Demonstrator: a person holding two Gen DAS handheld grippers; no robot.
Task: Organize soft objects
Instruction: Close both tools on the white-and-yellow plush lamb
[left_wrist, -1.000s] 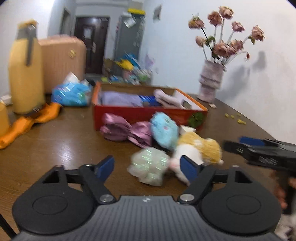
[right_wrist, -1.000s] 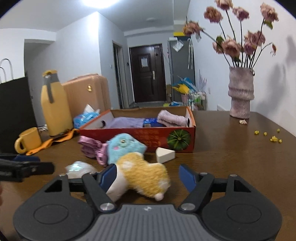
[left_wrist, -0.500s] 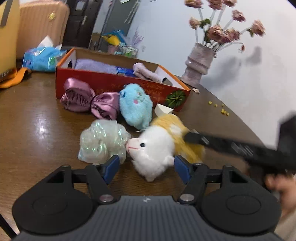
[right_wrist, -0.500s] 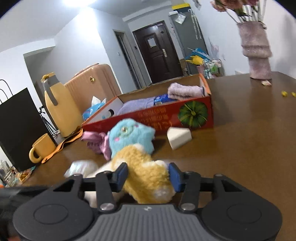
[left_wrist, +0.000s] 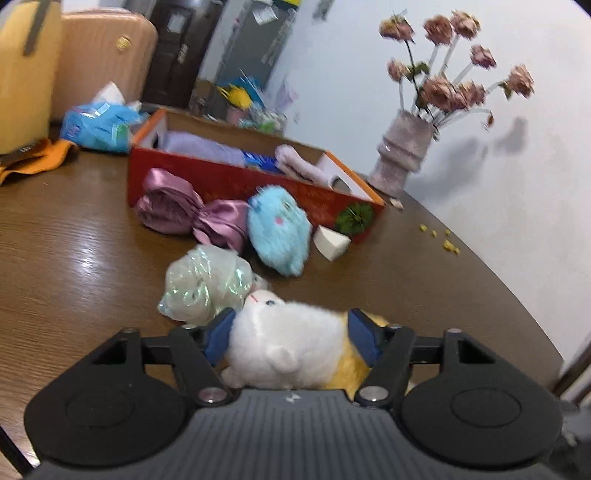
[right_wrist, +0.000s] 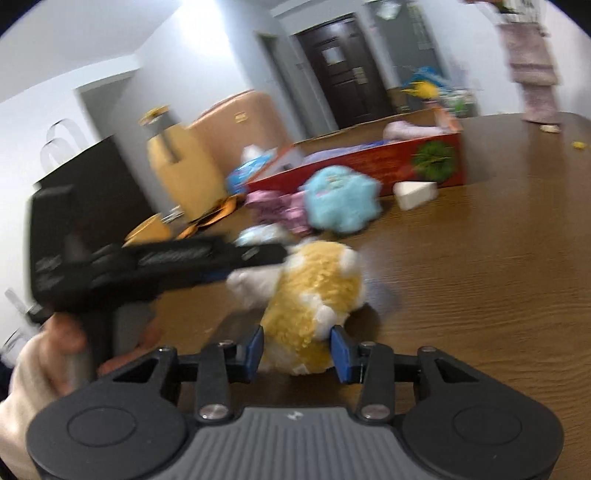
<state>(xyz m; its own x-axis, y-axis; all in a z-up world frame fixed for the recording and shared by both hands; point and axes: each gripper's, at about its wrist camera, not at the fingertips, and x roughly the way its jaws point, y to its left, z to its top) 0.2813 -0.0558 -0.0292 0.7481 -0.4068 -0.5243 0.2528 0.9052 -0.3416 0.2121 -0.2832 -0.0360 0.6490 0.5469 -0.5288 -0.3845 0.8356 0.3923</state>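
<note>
A brown wooden table fills both views, with the red cardboard box above centre in the left wrist frame. At lower centre lies the white-and-yellow plush toy: the left gripper has just been opening, blue pads beside its white front, while the right gripper has just been closing and clamps its yellow rear.

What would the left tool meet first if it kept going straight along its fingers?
The white and yellow plush already sits between the left tool fingers, so it presses deeper into that. Beyond it, probably the iridescent bundle, slightly left of the line; depth is unclear.
</note>
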